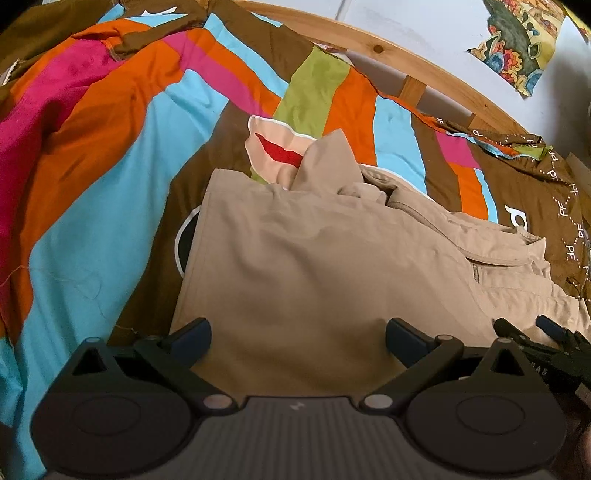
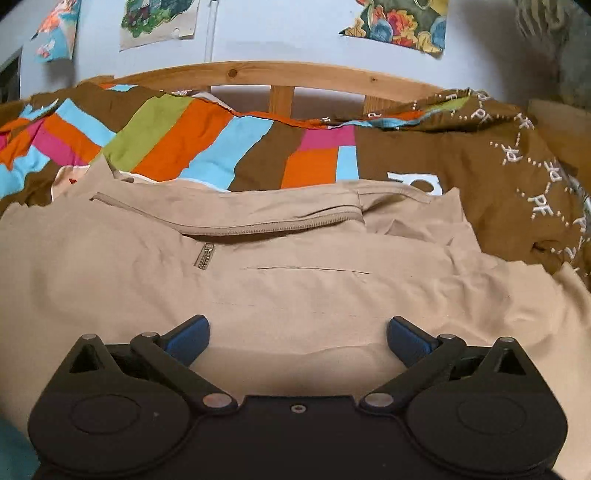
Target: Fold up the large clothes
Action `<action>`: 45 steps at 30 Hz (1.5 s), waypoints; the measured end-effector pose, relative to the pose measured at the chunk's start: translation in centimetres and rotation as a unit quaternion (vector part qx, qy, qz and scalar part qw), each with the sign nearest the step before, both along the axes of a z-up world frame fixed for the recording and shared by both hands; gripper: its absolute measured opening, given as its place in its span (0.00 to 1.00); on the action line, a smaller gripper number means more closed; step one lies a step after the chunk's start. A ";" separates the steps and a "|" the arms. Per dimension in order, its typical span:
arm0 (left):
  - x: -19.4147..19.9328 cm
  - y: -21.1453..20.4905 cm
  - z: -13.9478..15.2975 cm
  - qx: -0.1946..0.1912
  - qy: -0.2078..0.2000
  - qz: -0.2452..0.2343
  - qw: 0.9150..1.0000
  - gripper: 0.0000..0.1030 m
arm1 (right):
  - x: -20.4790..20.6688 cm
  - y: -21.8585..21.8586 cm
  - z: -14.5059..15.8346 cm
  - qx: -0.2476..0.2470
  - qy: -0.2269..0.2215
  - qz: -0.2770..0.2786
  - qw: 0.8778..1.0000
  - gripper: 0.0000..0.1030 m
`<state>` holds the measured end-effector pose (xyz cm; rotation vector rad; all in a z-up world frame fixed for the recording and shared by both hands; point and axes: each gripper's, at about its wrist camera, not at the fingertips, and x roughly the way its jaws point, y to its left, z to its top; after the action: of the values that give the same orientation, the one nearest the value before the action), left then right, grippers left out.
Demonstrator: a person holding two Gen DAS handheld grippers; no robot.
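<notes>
On the far left: bright striped bed cover (image 1: 110, 155) of pink, orange, blue and brown cloth. It lies rumpled there, with nothing on it.
Left tool: black left gripper (image 1: 297, 345) with dark blue pads. Its two fingers are wide apart and grab nothing. It hangs low over the near edge of the coat, maybe ready to pinch that edge.
Task thing: big tan zip-up jacket (image 1: 314, 266) of smooth cloth. It lies spread out flat on the bed cover, right in front of both tools. Flat is good, because flat cloth is easy to fold.
Jacket top: a soft bump of tan cloth sticks up at the far end. It may be a hood or collar; I cannot tell which.
Zip: long tan zipper (image 2: 258, 227) runs across the jacket, and a small metal pocket zip (image 2: 204, 257) sits just under it.
Right tool: black right gripper (image 2: 297, 343) with bright blue pads. Its fingers are also spread apart and empty, low over the jacket's near edge. It sits just beside the left tool.
How far along: I think the fold has hardly begun.
Bed: light wooden bed rail (image 2: 258, 75) runs behind the cover.
Room: pale blue wall (image 2: 277, 33) with colourful paper pictures (image 2: 399, 22) stuck on it.
On the right: brown part of the cover with white dotted letters (image 2: 535, 199).
</notes>
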<state>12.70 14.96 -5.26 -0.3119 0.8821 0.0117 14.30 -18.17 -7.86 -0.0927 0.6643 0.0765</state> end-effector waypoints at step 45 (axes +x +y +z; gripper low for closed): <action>-3.0 4.9 -3.1 -0.249 0.055 0.144 0.956 0.96 | -0.6 -0.4 0.1 0.015 -0.012 0.000 1.000 0.99</action>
<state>9.73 19.85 -8.34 -0.9190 0.9356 0.0778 13.71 -18.54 -7.76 -0.0645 0.6389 0.0854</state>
